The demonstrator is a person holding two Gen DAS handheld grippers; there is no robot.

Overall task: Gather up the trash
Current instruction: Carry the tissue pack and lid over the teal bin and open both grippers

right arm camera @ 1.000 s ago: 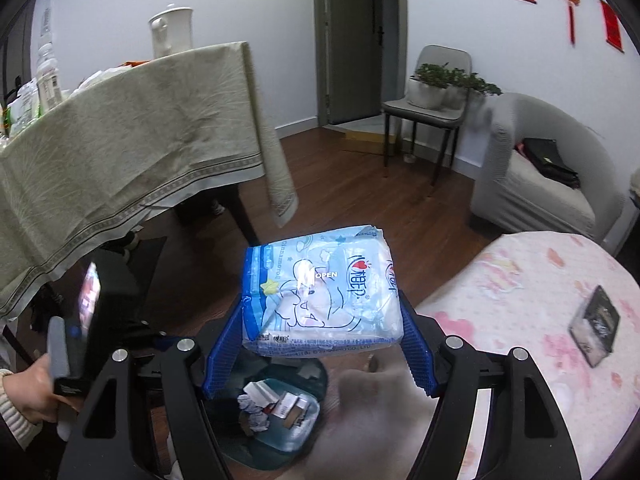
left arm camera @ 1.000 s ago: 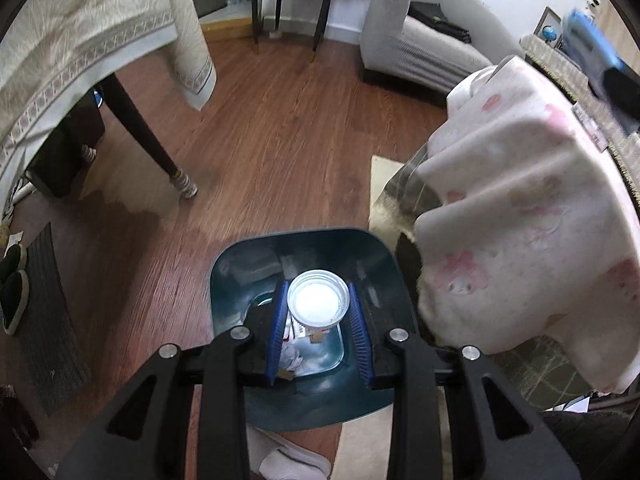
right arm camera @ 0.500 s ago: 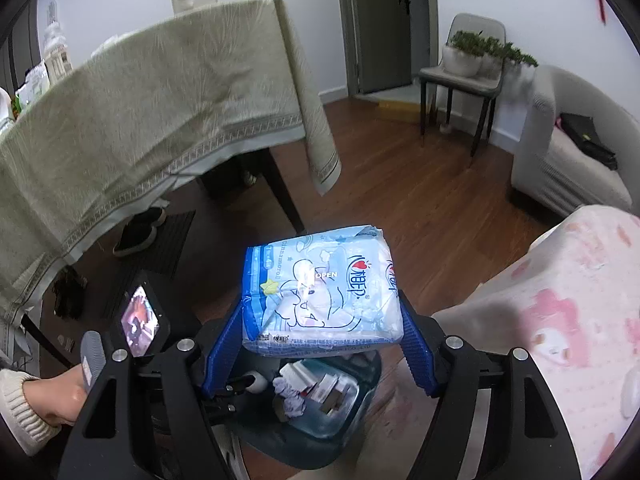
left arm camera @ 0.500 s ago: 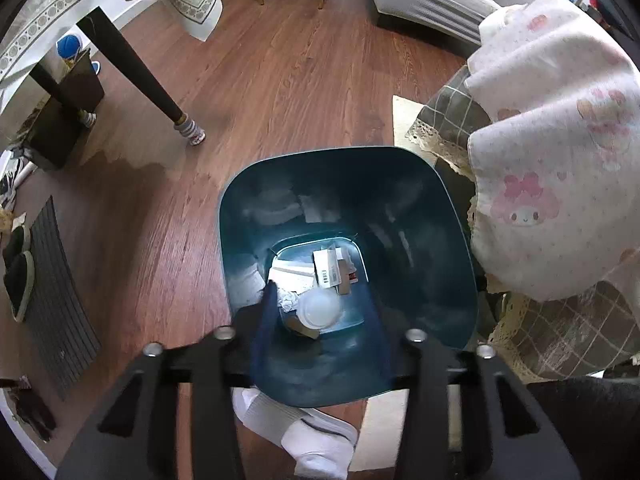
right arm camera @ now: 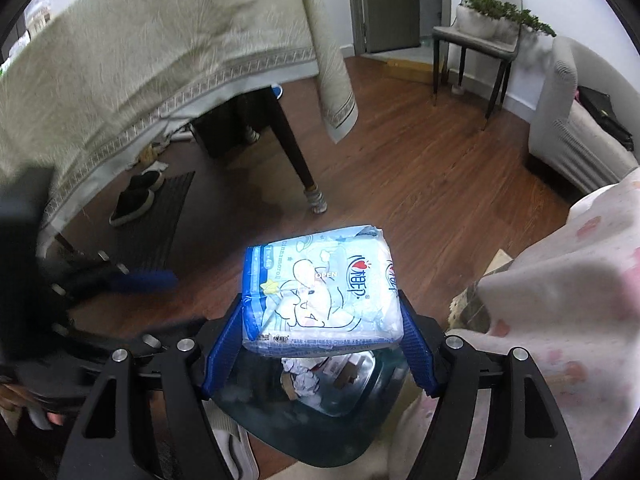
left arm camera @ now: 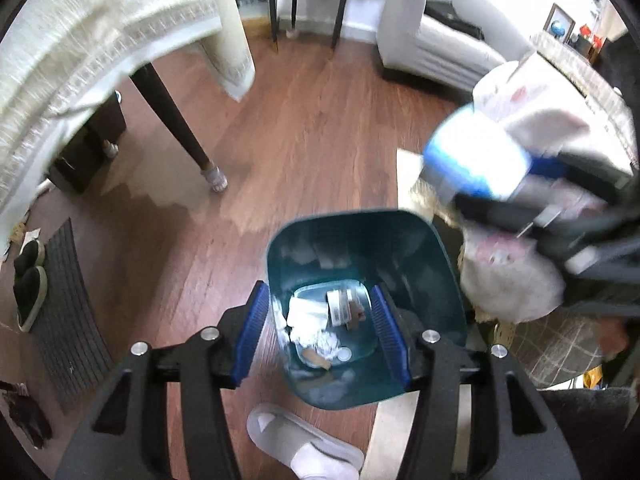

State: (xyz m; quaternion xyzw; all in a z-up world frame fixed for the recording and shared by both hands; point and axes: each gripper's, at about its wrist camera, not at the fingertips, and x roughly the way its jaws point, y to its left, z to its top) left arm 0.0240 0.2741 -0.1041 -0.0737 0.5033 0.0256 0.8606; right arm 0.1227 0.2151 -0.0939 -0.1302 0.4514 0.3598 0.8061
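Floorboards lie bare on the far side of your teal bin (left arm camera: 436, 264), out to the draped counter (left arm camera: 80, 40) and its dark leg (left arm camera: 172, 120). Your left gripper (left arm camera: 320, 328) hangs over the bin's near rim, fingers (left arm camera: 252, 328) spread wide with nothing between them. Crumpled paper and a small white lid (left arm camera: 344, 355) sit at the bin's bottom. Your right gripper (right arm camera: 320, 344) has its fingers clamped on a light-blue tissue pack (right arm camera: 320, 292), held above the bin's mouth. A pink-patterned cloth (right arm camera: 568, 320) crowds the bin's right side, and a white slipper (left arm camera: 304, 444) lies just beside its near edge. The pack's print reads "OPEN" and "Cinnamoroll".
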